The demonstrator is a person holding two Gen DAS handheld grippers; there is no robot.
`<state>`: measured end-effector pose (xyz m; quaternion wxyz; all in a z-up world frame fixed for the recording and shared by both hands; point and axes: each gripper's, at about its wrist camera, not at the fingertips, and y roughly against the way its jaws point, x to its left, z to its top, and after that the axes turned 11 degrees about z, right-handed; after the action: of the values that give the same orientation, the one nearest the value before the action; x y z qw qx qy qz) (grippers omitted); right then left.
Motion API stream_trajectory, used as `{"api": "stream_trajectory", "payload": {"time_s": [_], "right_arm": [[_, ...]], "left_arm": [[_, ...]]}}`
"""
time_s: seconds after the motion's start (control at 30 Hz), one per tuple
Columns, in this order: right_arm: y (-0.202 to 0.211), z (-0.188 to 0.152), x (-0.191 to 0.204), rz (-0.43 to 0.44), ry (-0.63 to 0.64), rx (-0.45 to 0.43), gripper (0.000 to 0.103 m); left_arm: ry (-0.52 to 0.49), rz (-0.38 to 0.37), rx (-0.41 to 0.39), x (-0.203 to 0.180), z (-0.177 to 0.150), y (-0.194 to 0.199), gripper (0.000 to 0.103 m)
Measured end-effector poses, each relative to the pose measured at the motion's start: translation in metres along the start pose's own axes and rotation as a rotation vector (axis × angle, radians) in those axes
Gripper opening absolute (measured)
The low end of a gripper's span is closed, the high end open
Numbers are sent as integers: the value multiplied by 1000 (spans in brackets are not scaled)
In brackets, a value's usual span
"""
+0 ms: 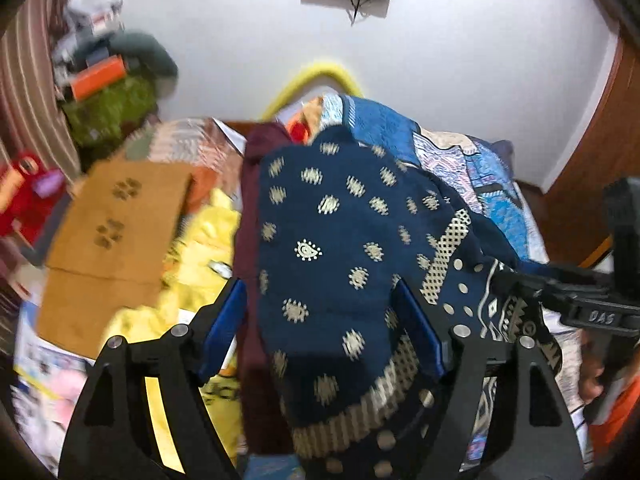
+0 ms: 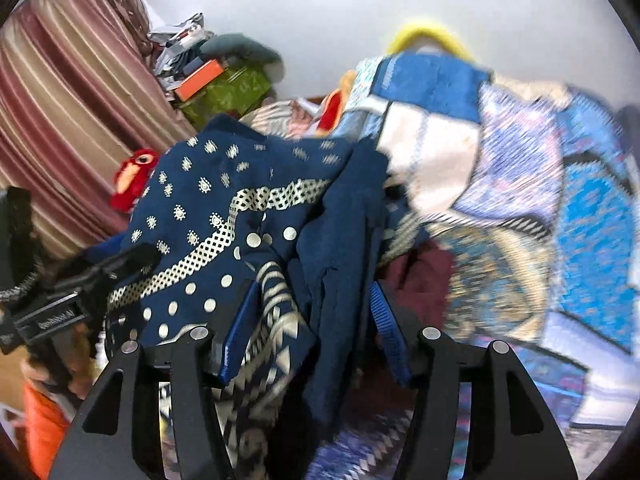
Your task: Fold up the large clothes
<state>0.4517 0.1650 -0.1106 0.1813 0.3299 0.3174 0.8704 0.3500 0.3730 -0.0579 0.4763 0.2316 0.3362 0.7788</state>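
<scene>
A navy garment (image 1: 332, 240) printed with cream motifs and a lattice band lies heaped on a bed, spread over a maroon cloth (image 1: 250, 216). My left gripper (image 1: 320, 320) points down at it with its blue pads wide apart. The cloth runs between them, but they do not pinch it, so the gripper is open. In the right wrist view the same garment (image 2: 224, 216) bunches up between the pads of my right gripper (image 2: 312, 320), which also stands open around a loose fold. Each camera shows the black frame of the other gripper (image 1: 580, 304) (image 2: 60, 300) close beside the garment.
A blue patchwork quilt (image 2: 520, 200) is piled behind and to the right. A brown paw-print mat (image 1: 116, 232) and yellow cloth (image 1: 200, 264) lie to the left. A striped curtain (image 2: 72, 120), red plush toy (image 2: 132, 184) and cluttered heap (image 2: 208, 80) stand at left, with a wooden panel (image 1: 592, 140) at right.
</scene>
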Motion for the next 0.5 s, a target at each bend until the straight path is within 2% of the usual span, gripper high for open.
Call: {"api": "stream_trajectory", "payload": {"time_s": [0.07,0.13,0.27,0.4,0.5], "right_arm": [[16,-1,8,-46,27,-23,54],[33,-3,13,-51,30,-39,54],[81,-20,37,-12,64,-75,54],[135,-47,85,-32,207,-178,55],[171,-77,115,-11,294,-295,65]], "left_arm": [[-19,33,-37,-4,-2,25,76],[-9,41,-85,-5,-6,56,76],[23,-13,-166,-4,-20,119,76],[29,-37,-294,-10,-43,196,76],[29,-63,-418,-20,-72,257,76]]}}
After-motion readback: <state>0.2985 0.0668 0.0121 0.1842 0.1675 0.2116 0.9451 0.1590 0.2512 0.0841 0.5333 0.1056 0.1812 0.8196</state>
